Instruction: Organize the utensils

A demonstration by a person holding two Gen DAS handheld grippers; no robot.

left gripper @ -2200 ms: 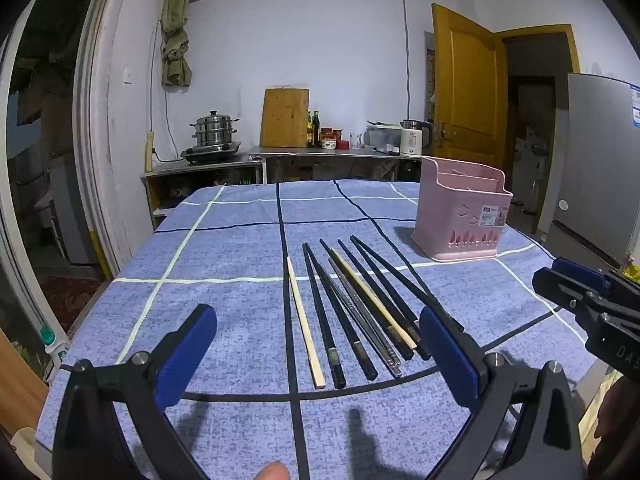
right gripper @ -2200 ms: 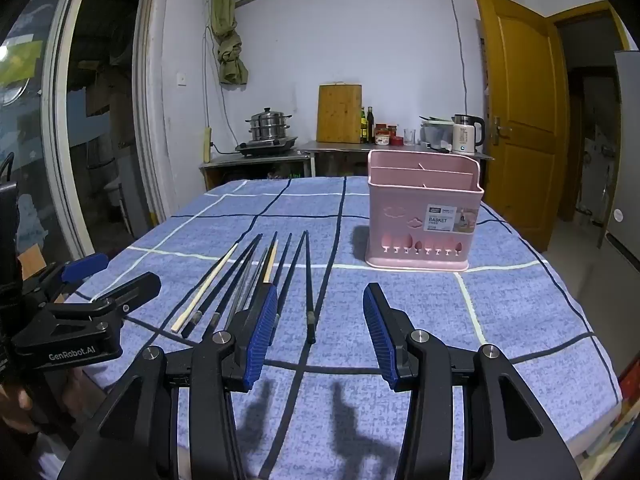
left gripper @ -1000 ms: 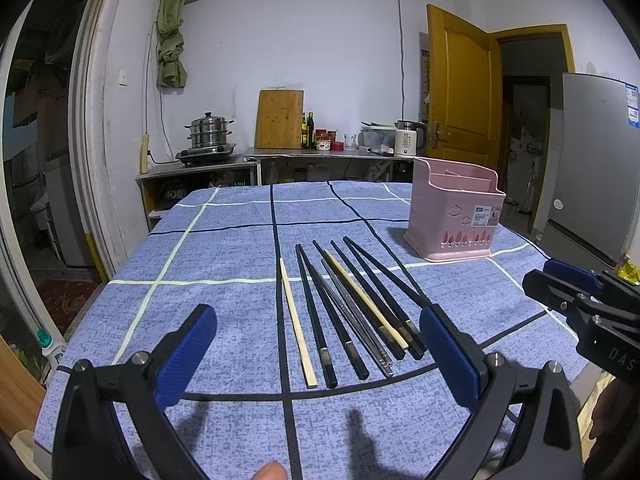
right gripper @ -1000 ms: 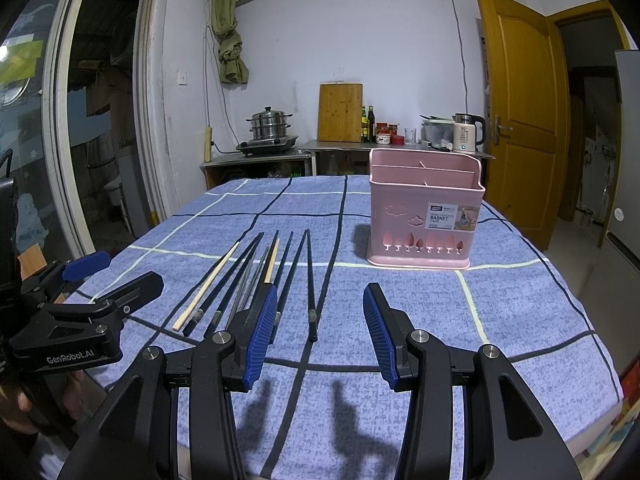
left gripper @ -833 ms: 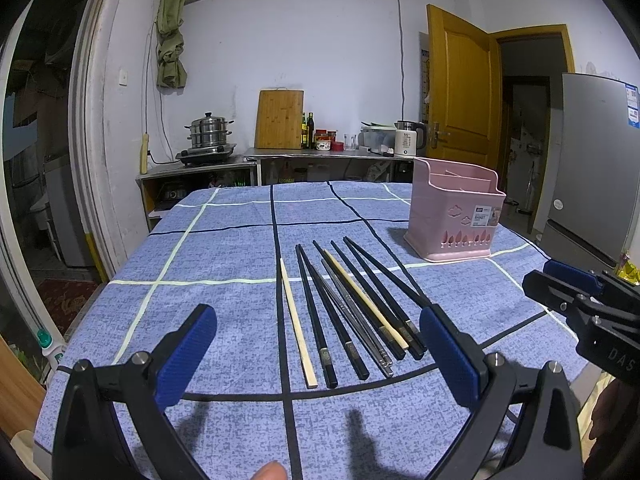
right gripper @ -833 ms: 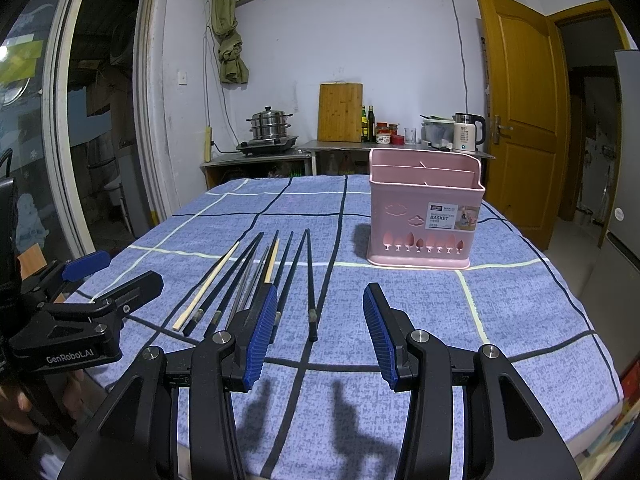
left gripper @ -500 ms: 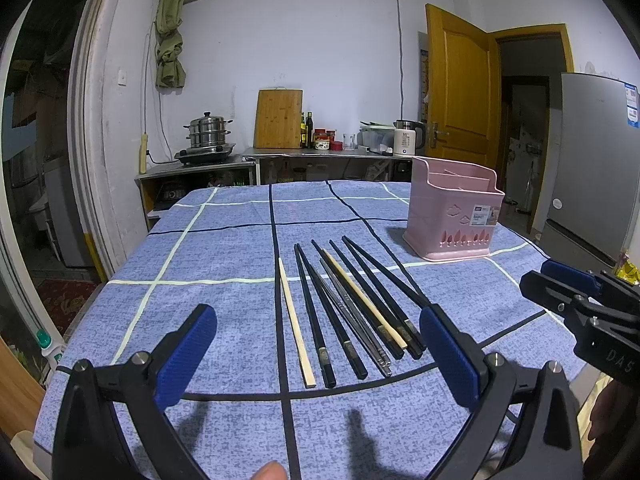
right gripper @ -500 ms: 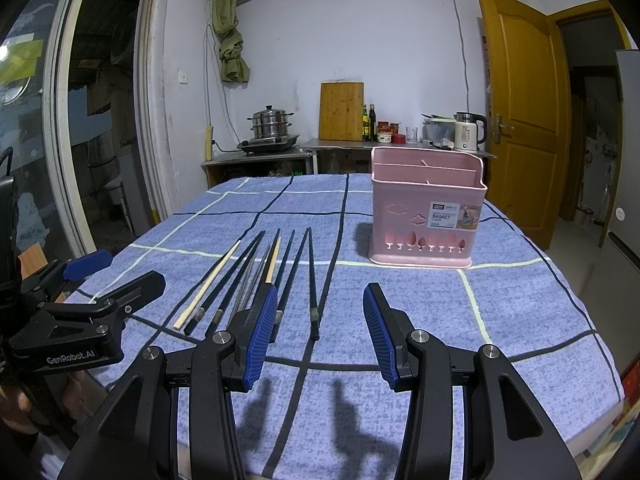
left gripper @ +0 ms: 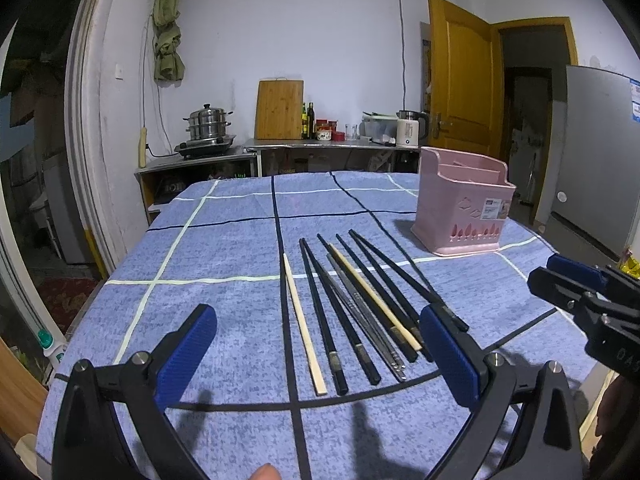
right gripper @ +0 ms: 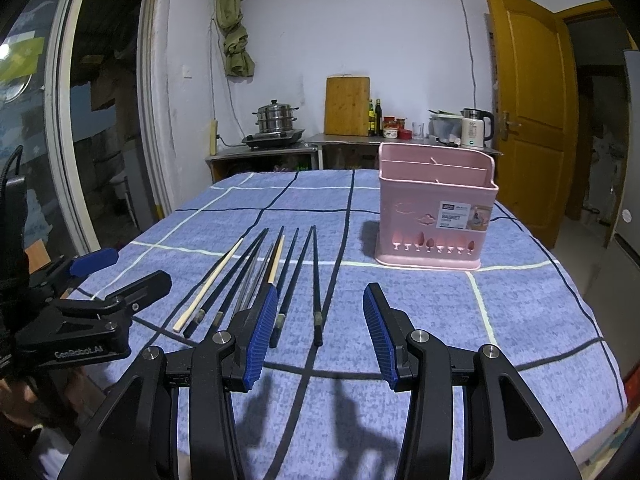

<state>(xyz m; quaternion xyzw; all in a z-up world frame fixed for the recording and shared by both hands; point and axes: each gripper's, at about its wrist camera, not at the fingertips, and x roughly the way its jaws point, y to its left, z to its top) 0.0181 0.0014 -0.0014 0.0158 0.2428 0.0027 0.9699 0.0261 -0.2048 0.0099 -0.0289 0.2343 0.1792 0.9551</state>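
Observation:
Several chopsticks (left gripper: 352,304), black, grey metal and pale wood, lie side by side on the blue checked tablecloth (left gripper: 224,248); they also show in the right wrist view (right gripper: 260,276). A pink plastic utensil basket (left gripper: 462,204) with divided compartments stands upright at the right, also seen in the right wrist view (right gripper: 434,222). My left gripper (left gripper: 316,354) is open wide and empty, just short of the near chopstick ends. My right gripper (right gripper: 320,330) is open and empty, around the near end of the rightmost black chopstick (right gripper: 316,276).
The right gripper shows at the right edge of the left wrist view (left gripper: 580,300); the left gripper shows at the left of the right wrist view (right gripper: 92,308). Behind the table is a counter (left gripper: 320,148) with a steamer pot, cutting board, bottles and kettle. A yellow door (right gripper: 528,112) is at the right.
Both grippers have crept slightly toward the chopsticks. Nothing on the table has moved, and both grippers stay open.

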